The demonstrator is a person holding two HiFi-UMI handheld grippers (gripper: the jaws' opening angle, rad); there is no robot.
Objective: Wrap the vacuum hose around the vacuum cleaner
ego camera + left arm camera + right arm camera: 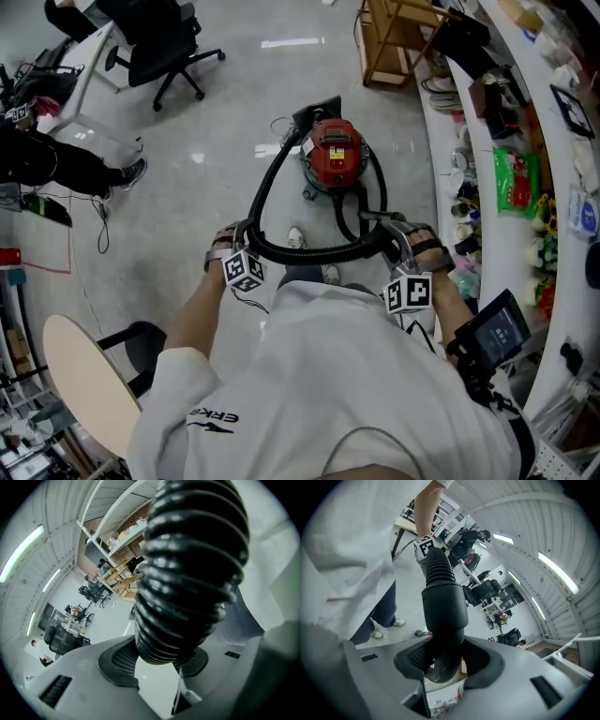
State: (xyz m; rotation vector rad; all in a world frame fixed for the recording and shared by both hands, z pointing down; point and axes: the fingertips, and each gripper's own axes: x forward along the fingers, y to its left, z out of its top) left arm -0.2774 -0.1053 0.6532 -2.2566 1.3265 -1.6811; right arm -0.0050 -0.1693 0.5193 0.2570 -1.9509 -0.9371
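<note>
The black vacuum hose [319, 253] leaves the red vacuum cleaner [335, 155], which stands on the floor [234, 112] at 12 o'clock from me. It loops out toward 10 o'clock and crosses in front of my body. My left gripper [157, 660] has its fingers clenched on the ribbed stretch, and my right gripper [445, 663] grasps the hose's smooth cuff [444, 609]. An office chair [164, 47] stands at 10 o'clock, a cluttered white tabletop [436, 159] at 3 o'clock.

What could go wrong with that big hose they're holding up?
The left gripper and right gripper both hold the hose, which seems joined to the vacuum: a hard pull might tip it. The right gripper is on the smooth cuff, which could slip.
</note>
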